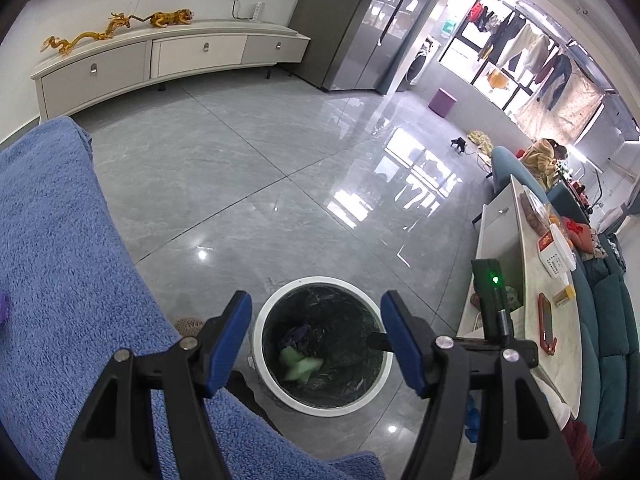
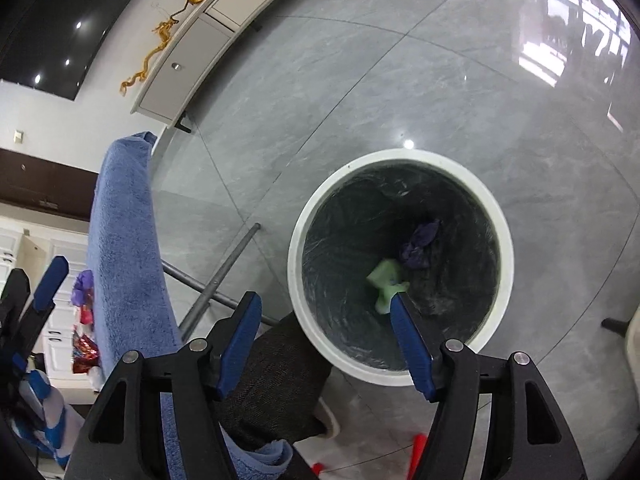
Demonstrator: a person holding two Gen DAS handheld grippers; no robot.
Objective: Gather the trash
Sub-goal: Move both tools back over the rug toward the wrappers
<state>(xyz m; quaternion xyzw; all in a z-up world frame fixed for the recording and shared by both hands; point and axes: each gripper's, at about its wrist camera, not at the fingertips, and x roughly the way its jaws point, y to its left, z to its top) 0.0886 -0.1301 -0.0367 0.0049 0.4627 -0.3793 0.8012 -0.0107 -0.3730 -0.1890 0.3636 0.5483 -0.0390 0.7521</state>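
Blue-padded fingers of the left gripper stand apart with nothing between them, framing the white trash bin that sits on the grey tiled floor below. Inside its black liner lie a pale green scrap and a crumpled purple wrapper, both down at the bottom. Black parts of the other tool reach in from the right over the bin's rim, with a green light glowing on a dark box above them.

Jaws of the right gripper are likewise parted and empty. Its right pad shows over the bin opening, just in front of the green scrap; the purple wrapper lies beside that scrap, deeper in. Whether the pad touches the scrap cannot be told.

Along the left of both views runs a blue towel draped over a glass table edge, with grey metal legs under it. Shiny wrappers lie on the table beyond the towel, near the left gripper's fingers. Farther out, a white low cabinet against the wall carries golden figurines, and a white side table at the right holds a red phone.
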